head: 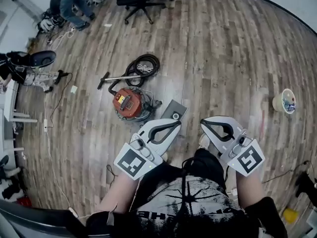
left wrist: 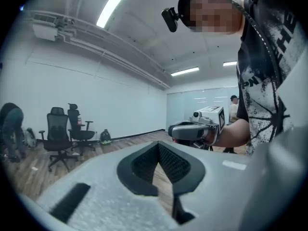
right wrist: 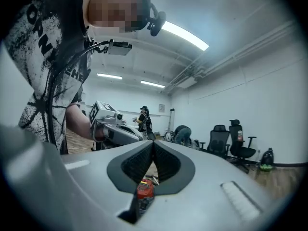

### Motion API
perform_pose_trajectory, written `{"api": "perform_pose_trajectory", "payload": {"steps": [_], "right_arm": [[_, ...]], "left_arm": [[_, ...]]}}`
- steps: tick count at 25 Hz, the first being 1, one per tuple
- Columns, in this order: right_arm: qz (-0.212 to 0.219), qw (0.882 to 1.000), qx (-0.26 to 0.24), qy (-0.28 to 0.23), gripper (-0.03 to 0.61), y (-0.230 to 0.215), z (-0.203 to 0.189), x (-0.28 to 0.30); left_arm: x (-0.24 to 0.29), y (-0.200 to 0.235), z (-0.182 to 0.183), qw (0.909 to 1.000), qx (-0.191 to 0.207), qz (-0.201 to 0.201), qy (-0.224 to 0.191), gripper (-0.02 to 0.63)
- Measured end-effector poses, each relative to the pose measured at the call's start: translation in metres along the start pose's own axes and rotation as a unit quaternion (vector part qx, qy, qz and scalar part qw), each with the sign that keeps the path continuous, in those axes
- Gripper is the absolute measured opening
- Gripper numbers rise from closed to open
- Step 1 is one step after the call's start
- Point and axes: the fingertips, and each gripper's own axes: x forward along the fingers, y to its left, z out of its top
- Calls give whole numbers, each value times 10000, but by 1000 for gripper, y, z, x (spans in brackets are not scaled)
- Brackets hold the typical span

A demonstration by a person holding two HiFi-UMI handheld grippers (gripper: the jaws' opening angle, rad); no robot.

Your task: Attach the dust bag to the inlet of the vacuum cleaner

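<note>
My left claw and right claw are pressed together, empty; the vacuum cleaner lies toward the upper left, nearer my left claw.

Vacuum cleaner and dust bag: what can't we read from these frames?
- Inlet of the vacuum cleaner: head view, too small to find.
- Dust bag, seemingly the grey flat piece: head view, near edge covered by the left hand-held gripper.
- Vacuum cleaner, right gripper view: the right hand-held gripper, jaws shut, hides all but a red sliver.
- Left gripper view: neither shows; it faces office chairs.
</note>
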Motion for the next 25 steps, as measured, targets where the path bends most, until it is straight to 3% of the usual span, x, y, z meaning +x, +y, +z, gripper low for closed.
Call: {"api": "perform_pose_trajectory", "payload": {"steps": [5, 13, 19, 25], "right_arm": [[1174, 9931, -2, -27, 5, -35, -4, 6], [2599, 9656, 92, 15, 5, -7, -12, 63], [3035, 9525, -162, 217, 5, 35, -8, 127], [3235, 9419, -615, 668, 5, 46, -38, 139]], "left_arm": [[20, 14, 3, 9923, -158, 1224, 30, -2], [-31, 35, -6, 9594, -414, 2785, -162, -2], [-109, 62, -8, 9368, -619, 3394, -582, -2], [-124, 67, -24, 9381, -576, 3387, -431, -2]]}}
